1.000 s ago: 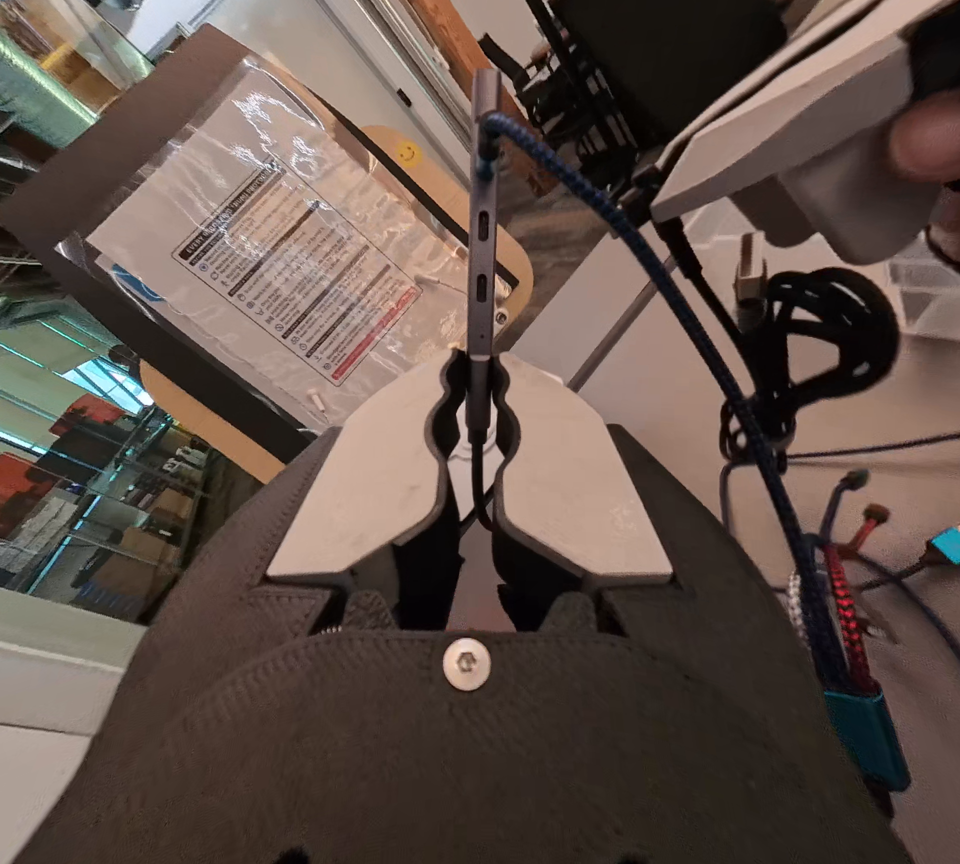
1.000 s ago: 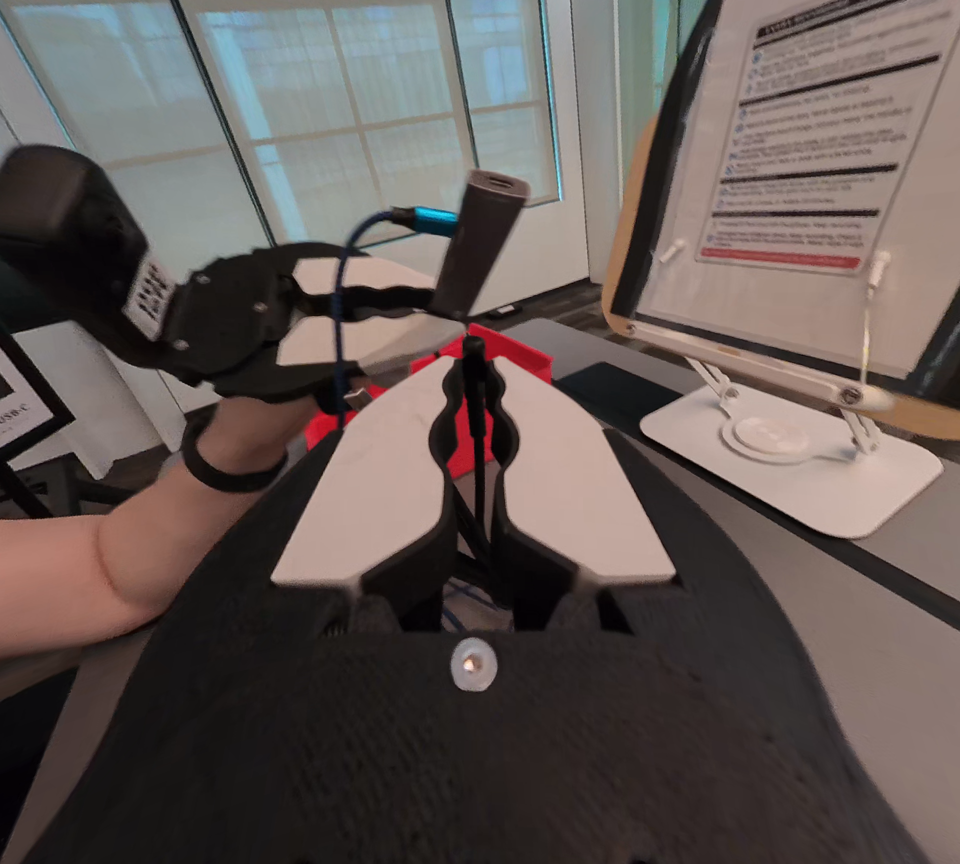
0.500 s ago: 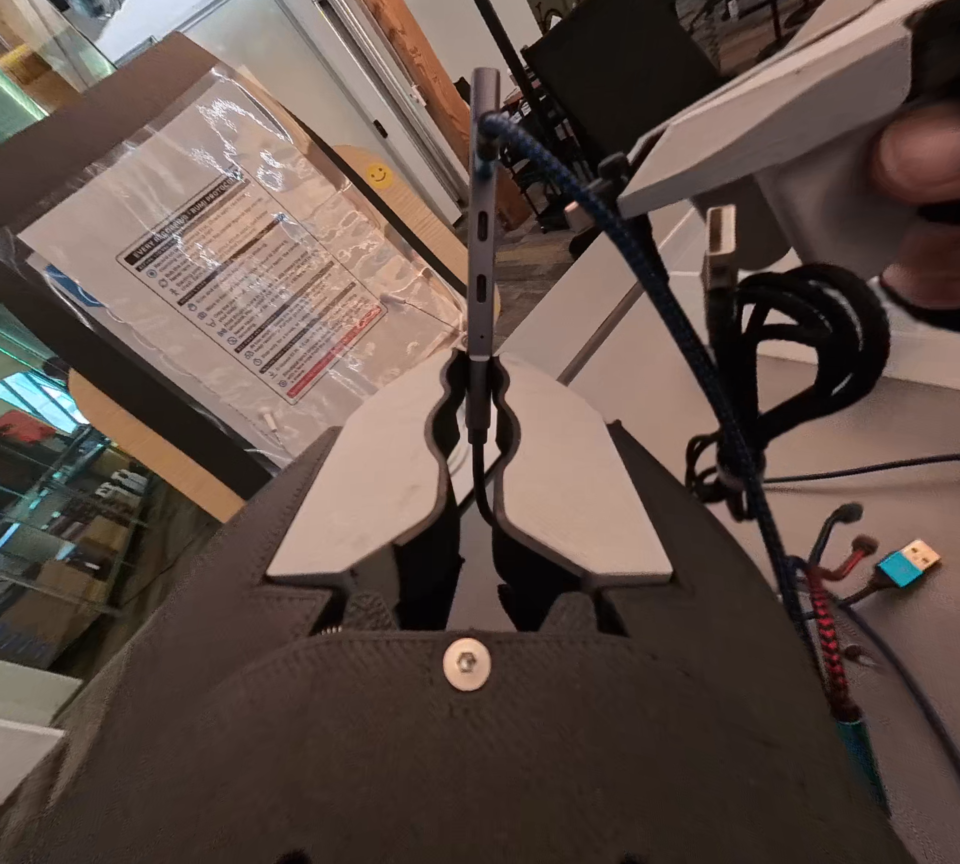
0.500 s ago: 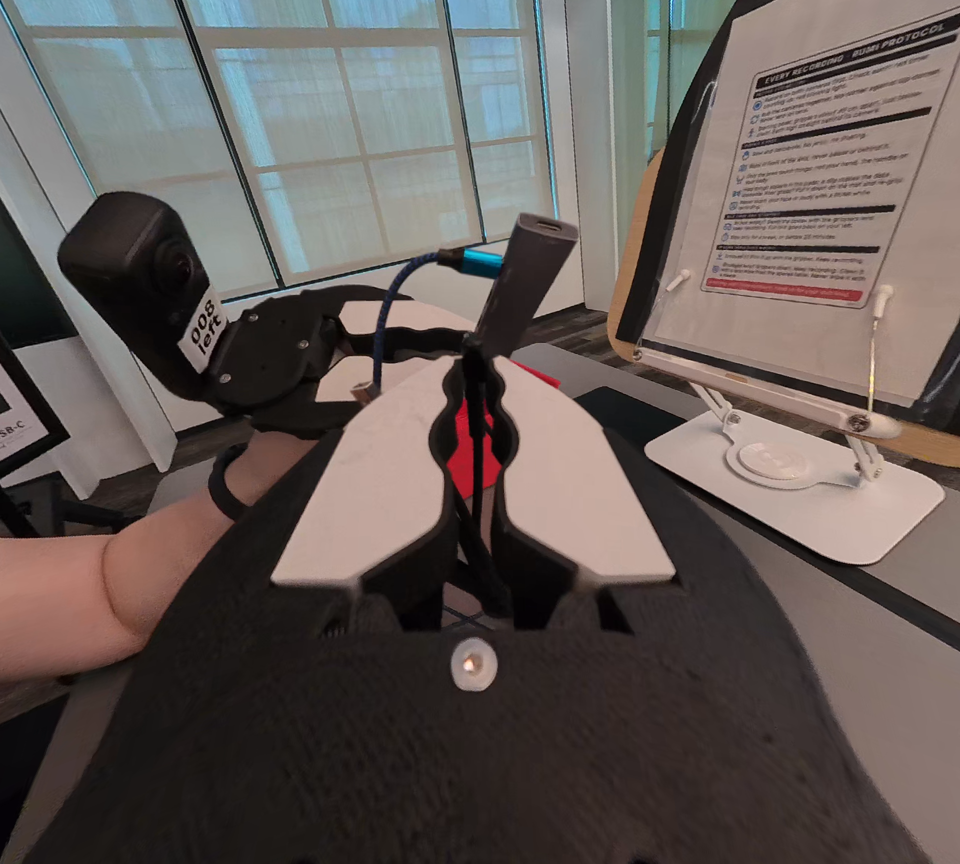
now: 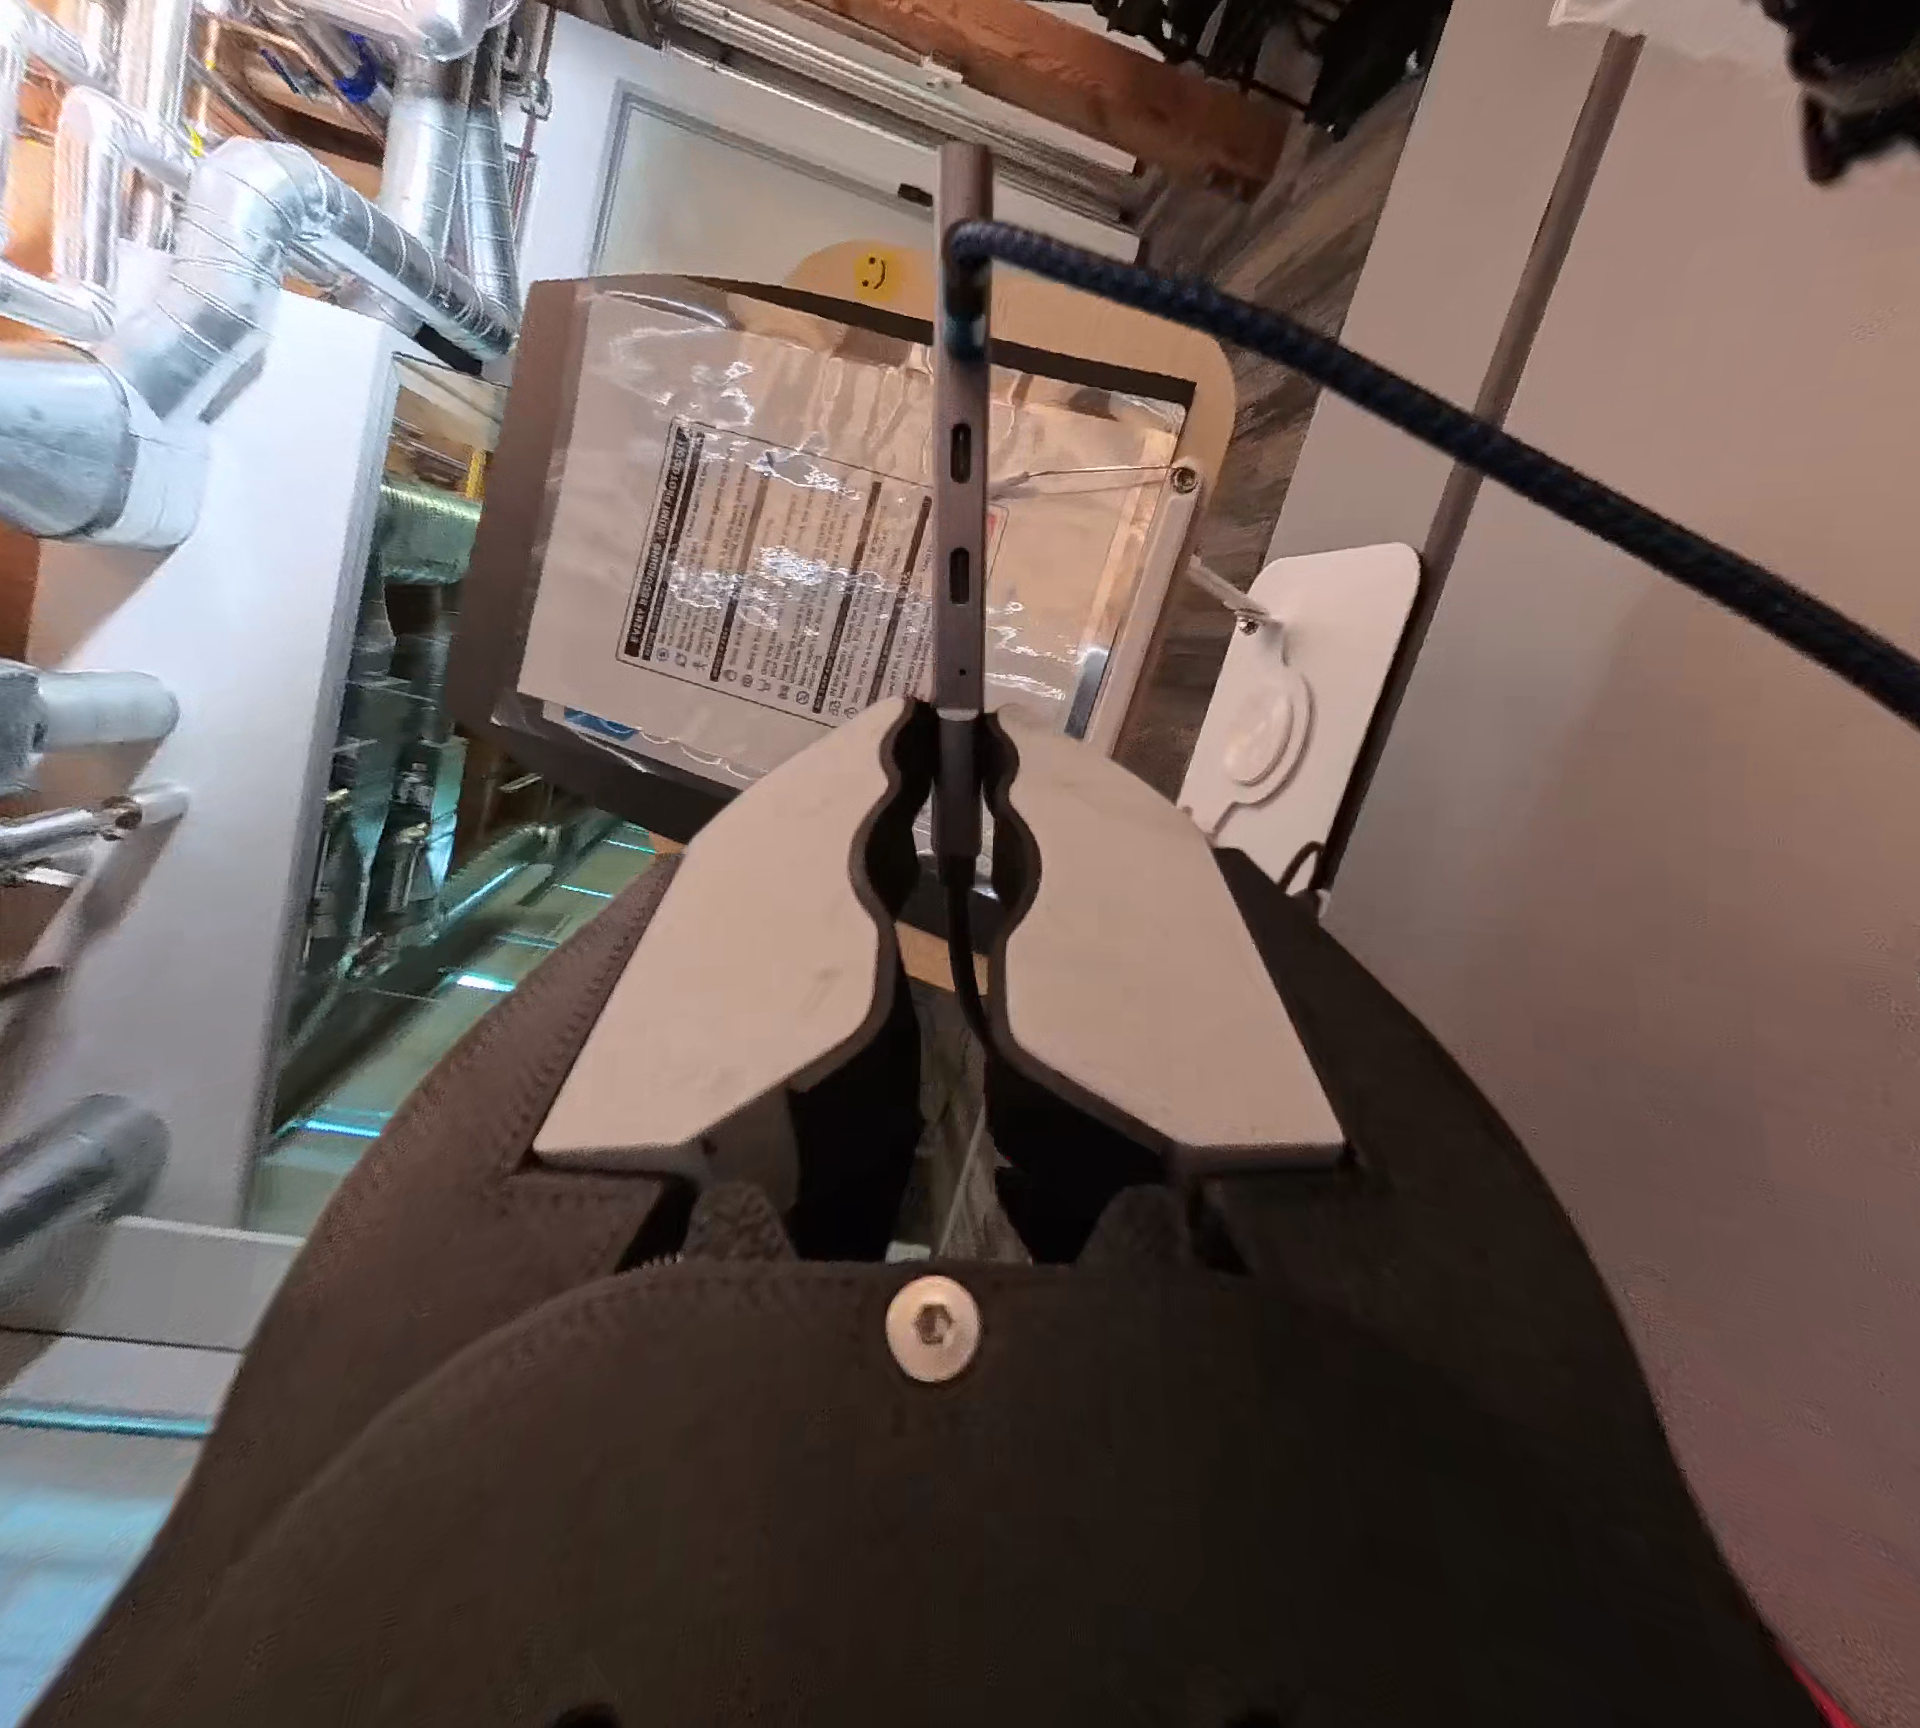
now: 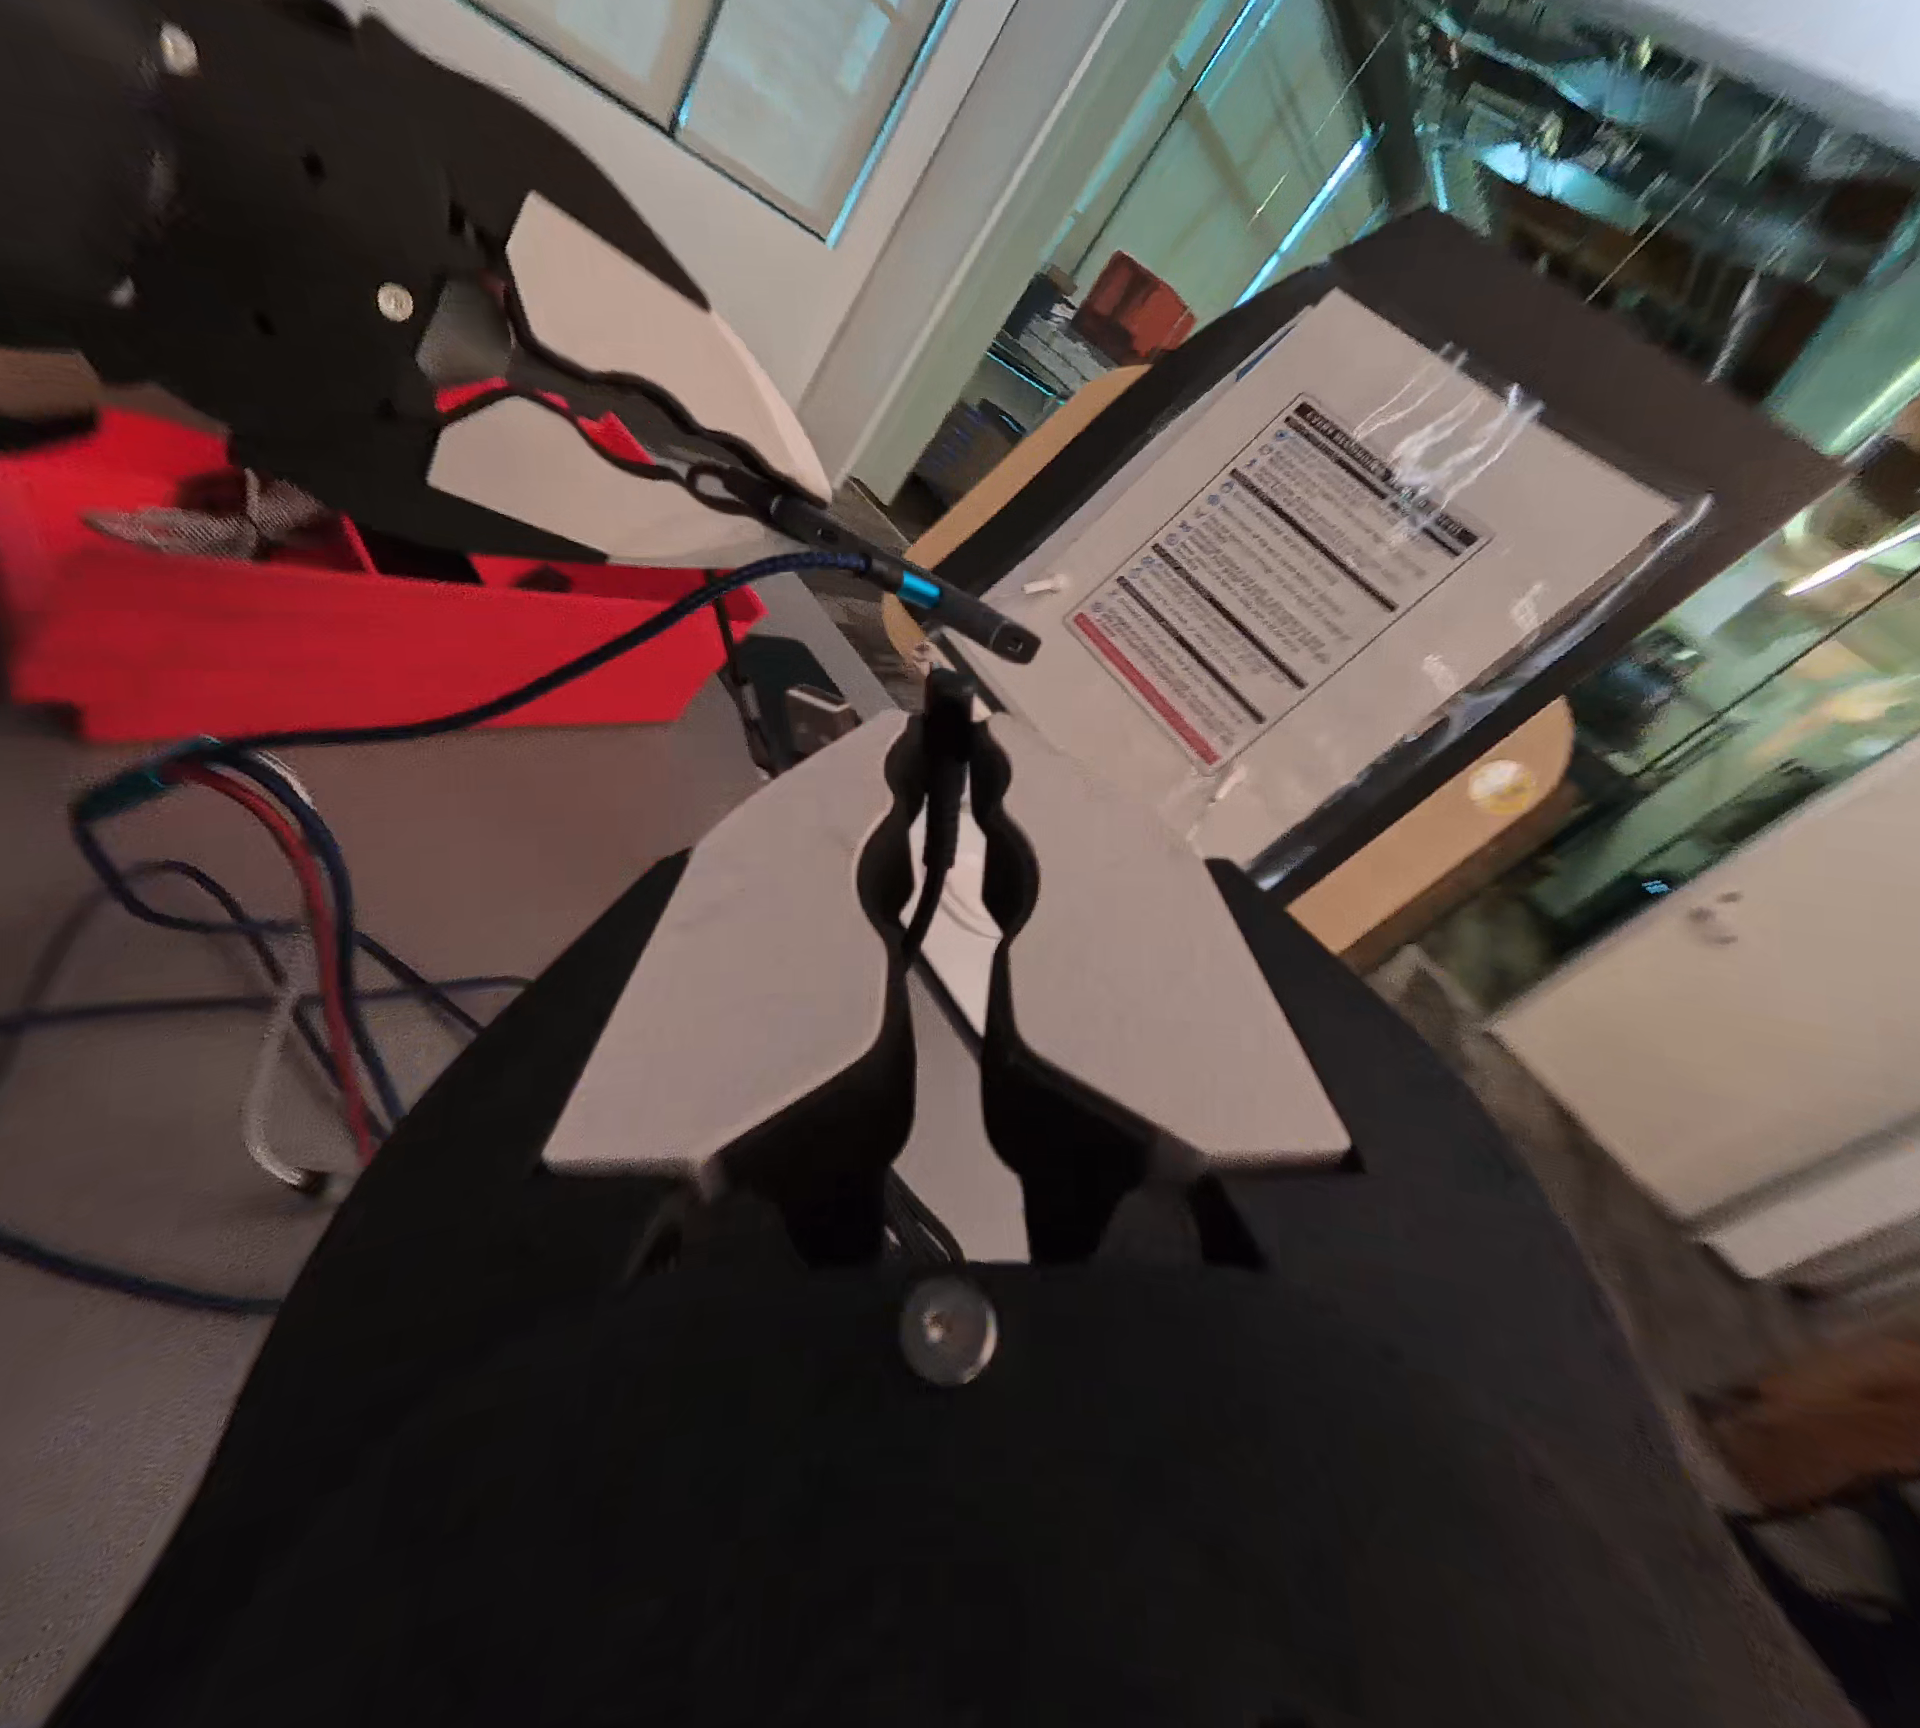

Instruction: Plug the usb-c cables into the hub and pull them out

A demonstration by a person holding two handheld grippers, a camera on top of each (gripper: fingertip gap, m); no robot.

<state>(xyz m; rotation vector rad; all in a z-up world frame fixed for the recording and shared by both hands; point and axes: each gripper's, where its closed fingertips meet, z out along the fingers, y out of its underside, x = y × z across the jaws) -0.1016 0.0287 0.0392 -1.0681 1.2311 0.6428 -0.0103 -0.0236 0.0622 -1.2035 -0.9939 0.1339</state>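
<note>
My left gripper (image 5: 954, 722) pinches the hub's (image 5: 961, 473) near end; a braided cable (image 5: 1455, 442) enters its far end and trails right. Behind it stands a document stand (image 5: 1132, 390). A bin (image 6: 312, 629) sits at the table's (image 6: 499, 826) left, loose cables (image 6: 260, 899) before it.

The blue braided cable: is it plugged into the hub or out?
Plugged in: the blue braided cable enters the hub near its far end.
</note>
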